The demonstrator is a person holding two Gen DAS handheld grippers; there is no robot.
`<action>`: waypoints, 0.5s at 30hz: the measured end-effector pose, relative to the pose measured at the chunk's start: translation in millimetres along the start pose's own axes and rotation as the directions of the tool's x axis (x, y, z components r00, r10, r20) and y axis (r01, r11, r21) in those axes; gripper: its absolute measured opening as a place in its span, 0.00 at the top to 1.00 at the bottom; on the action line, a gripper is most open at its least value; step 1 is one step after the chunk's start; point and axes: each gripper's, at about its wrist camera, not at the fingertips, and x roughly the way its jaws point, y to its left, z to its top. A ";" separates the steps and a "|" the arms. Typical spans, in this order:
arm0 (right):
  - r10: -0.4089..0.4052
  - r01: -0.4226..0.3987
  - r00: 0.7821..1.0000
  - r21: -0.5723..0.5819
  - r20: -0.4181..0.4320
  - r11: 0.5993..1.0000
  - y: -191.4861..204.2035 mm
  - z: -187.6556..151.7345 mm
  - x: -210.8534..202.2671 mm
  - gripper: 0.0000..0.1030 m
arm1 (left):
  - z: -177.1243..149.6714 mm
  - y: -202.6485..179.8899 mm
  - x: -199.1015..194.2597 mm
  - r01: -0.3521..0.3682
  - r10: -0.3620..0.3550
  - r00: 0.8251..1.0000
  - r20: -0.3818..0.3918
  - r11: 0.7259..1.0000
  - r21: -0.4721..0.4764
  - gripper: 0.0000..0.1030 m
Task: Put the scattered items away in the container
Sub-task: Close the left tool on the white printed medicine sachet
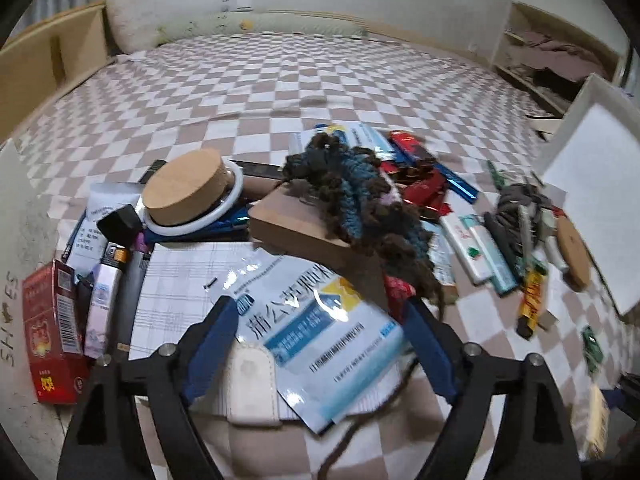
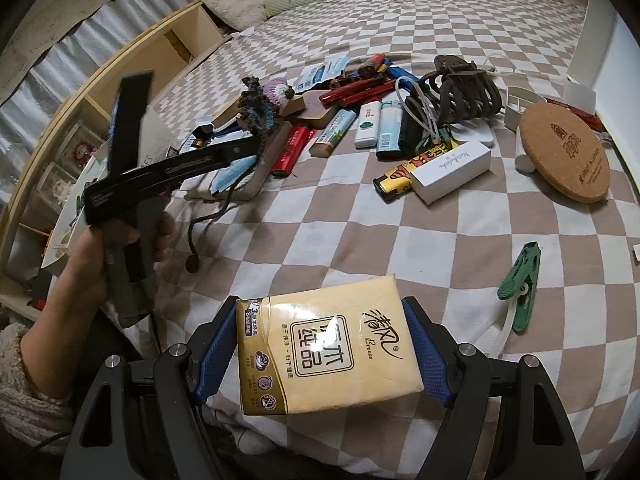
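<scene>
Right wrist: tissue pack [image 2: 326, 350] between right gripper [image 2: 320, 350] pads.

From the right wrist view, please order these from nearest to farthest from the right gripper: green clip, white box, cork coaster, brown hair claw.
Measured from the right gripper:
1. Green clip, just ahead on the right.
2. White box, farther ahead, slightly right.
3. Cork coaster, far right.
4. Brown hair claw, farthest, at the back of the pile.

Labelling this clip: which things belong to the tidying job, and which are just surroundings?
Job:
- yellow tissue pack, gripped by right tool
- round cork coaster
- green plastic clip
- white rectangular box

Surroundings:
- checkered bedsheet
- white fluffy pillow
</scene>
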 end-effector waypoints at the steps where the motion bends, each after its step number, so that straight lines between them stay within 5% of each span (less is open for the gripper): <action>1: -0.001 0.001 1.000 -0.002 0.000 1.000 0.2 -0.1 -0.4 0.23 | 0.6 -0.1 2.4 -0.026 0.026 1.000 -0.013 1.000 -0.013 0.08; 7: 0.003 -0.003 1.000 0.013 -0.003 1.000 -2.8 0.8 0.3 0.23 | -0.2 -0.4 7.0 -0.107 0.106 0.994 -0.030 0.992 -0.062 0.01; 9: 0.008 -0.008 1.000 0.014 -0.001 1.000 -3.8 1.6 0.0 0.23 | -1.5 -5.1 7.8 -0.098 0.097 0.995 -0.021 0.995 -0.037 0.05; 11: 0.010 -0.010 1.000 0.011 0.000 1.000 -3.4 1.6 -0.6 0.23 | -5.2 -14.1 3.9 -0.070 0.070 0.998 0.003 0.997 0.020 0.20; 15: 0.013 -0.013 1.000 0.015 -0.002 1.000 -4.4 2.5 0.5 0.23 | -16.8 -27.2 -7.8 0.020 -0.022 1.000 0.014 0.990 0.138 0.27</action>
